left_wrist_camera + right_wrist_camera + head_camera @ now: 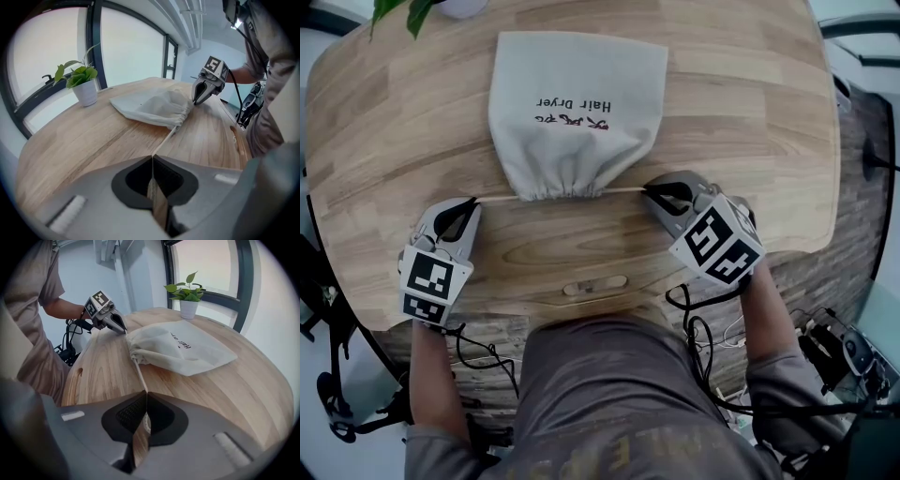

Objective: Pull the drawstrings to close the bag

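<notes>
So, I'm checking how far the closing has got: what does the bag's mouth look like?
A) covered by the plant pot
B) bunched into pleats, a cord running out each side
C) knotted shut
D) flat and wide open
B: the mouth of the bag is bunched into pleats, and a cord runs taut from each side into the shut jaws of the left gripper and right gripper.

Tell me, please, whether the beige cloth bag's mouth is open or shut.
Shut: the beige cloth bag is gathered into tight pleats at its mouth.
</notes>
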The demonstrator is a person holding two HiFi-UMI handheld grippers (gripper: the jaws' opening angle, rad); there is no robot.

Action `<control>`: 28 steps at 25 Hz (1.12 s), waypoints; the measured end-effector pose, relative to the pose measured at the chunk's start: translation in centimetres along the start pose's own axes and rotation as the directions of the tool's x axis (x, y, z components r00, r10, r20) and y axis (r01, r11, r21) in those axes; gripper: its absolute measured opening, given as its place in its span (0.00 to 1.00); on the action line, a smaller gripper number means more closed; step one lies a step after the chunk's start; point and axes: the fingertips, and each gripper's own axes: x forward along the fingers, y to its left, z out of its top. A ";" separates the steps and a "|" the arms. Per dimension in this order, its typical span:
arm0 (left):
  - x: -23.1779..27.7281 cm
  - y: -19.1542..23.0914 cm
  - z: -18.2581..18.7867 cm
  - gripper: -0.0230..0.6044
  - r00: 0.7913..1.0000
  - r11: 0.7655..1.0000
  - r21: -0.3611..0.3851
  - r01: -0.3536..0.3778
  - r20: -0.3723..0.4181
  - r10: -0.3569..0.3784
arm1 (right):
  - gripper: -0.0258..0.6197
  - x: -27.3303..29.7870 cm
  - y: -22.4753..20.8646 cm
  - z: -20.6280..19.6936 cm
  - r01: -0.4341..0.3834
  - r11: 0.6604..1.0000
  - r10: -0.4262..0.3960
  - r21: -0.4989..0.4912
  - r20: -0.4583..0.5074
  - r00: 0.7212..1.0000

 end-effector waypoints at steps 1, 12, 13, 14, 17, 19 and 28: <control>-0.1 0.1 -0.1 0.04 1.000 1.000 -0.007 0.001 0.001 -0.001 | 0.09 -0.2 -0.1 -0.4 0.000 1.000 0.000 0.002 -0.004 1.000; 0.1 0.1 -0.2 0.05 1.000 1.000 0.013 -0.016 -0.006 0.016 | 0.09 -0.7 -0.6 -1.5 0.019 1.000 -0.019 0.012 0.001 1.000; 0.1 0.1 -0.2 0.05 1.000 0.999 0.023 -0.022 -0.005 0.022 | 0.09 -0.7 -0.6 -1.4 0.025 1.000 -0.025 0.014 0.002 1.000; 0.1 0.1 -0.2 0.05 1.000 0.999 0.032 -0.031 -0.003 0.031 | 0.09 -0.6 -0.6 -1.4 0.030 0.999 -0.030 0.018 0.002 1.000; 0.2 0.0 0.0 0.05 0.998 0.997 0.053 -0.057 0.012 0.057 | 0.09 -0.5 -0.7 -1.3 0.043 0.998 -0.043 0.039 0.004 0.999; 0.1 -0.6 0.0 0.06 0.998 0.996 0.063 -0.059 0.022 0.057 | 0.10 -0.6 -0.6 -1.5 0.038 0.997 -0.039 0.068 0.008 0.999; -3.4 -1.4 3.4 0.29 0.991 0.991 0.098 -0.096 0.107 0.085 | 0.29 -2.3 0.5 2.0 0.059 0.997 -0.056 -0.048 0.081 0.995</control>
